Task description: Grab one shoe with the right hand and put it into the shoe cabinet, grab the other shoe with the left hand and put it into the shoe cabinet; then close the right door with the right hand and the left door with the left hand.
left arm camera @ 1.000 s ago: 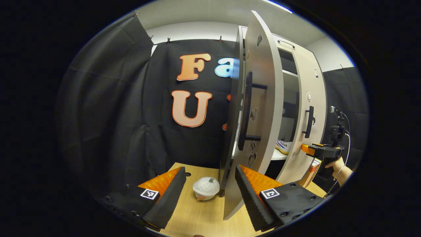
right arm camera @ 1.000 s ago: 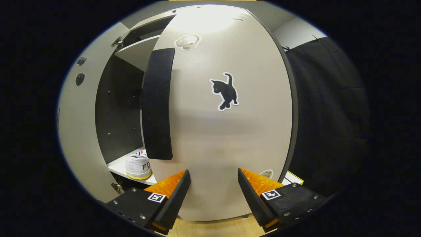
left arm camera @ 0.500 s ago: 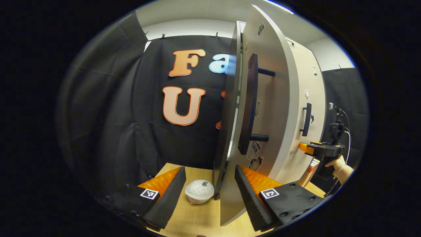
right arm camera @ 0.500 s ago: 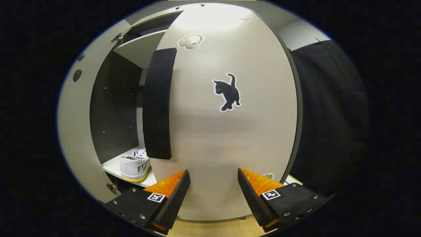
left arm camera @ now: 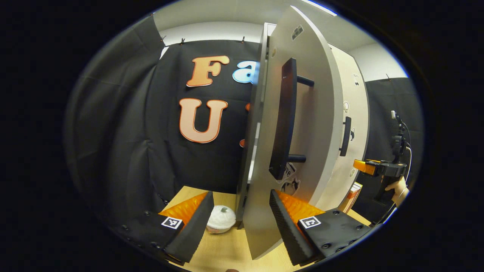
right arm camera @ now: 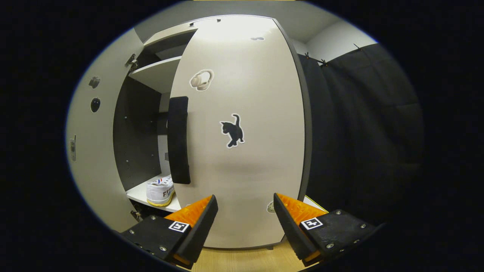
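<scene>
Black cloth hangs all around the booth, and a pale shoe cabinet (right arm camera: 151,41) stands on a light wood table (left arm camera: 227,249).

Left hand-held gripper (left arm camera: 239,221) has its fingers spread apart with nothing between them except the bottom edge of the left door (left arm camera: 302,124), which sits edge-on right in front of it, partly swung out. Can't tell if a finger actually touches the door. That door has a long dark handle (left arm camera: 283,117). A small white lidded cup (left arm camera: 221,223) sits on the table just beside the door's lower corner.

Right hand-held gripper (right arm camera: 245,215) is also spread wide, holding nothing, facing the right door (right arm camera: 242,151), which looks nearly closed and has a black cat sticker (right arm camera: 233,130) and a dark handle (right arm camera: 178,139). In the gap left of that door, one white shoe (right arm camera: 160,190) sits on a shelf (right arm camera: 138,194) inside the cabinet. The second shoe is out of sight.

Over in the left gripper view, the right hand-held gripper shows at the far edge, held by a hand (left arm camera: 401,187).
</scene>
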A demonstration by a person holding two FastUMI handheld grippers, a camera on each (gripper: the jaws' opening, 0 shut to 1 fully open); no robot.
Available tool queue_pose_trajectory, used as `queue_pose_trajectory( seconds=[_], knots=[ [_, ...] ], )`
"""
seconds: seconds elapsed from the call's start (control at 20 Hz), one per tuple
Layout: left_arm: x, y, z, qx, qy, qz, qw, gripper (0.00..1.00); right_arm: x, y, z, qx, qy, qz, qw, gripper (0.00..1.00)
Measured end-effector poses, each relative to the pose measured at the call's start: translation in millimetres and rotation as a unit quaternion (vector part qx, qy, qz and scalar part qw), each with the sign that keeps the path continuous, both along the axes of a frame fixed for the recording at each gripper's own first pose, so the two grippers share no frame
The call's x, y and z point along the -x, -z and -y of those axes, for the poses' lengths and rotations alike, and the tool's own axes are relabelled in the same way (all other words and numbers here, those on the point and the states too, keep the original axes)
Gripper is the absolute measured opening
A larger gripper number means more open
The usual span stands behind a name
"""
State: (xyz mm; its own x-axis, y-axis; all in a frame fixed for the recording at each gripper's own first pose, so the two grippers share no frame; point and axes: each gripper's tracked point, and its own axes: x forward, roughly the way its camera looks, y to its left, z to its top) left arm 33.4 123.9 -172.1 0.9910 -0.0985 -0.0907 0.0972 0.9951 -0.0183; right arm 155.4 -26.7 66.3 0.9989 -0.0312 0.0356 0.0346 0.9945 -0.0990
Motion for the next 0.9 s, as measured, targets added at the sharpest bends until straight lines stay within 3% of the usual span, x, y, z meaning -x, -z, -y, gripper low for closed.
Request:
queue_pose_trajectory(
  seconds=[0.15, 0.3, 0.4, 0.9],
  knots=[
    [-4, 2, 23, 0.001, 0.015, -0.002, 1.0, 0.99, 22, -10, 14, 0.009, 0.002, 0.008, 1.0, 0.92],
    [-7, 5, 46, 0.001, 0.026, -0.006, 1.0, 0.94, 37, -14, 24, 0.02, -0.004, 0.011, 1.0, 0.92],
    [-12, 6, 58, -0.005, 0.028, -0.004, 1.0, 0.99, 45, -18, 29, 0.025, -0.013, 0.013, 1.0, 0.92],
    [-42, 14, 101, 0.001, 0.009, -0.001, 1.0, 0.99, 57, -27, 65, 0.023, -0.041, 0.019, 0.999, 0.92]
  ],
)
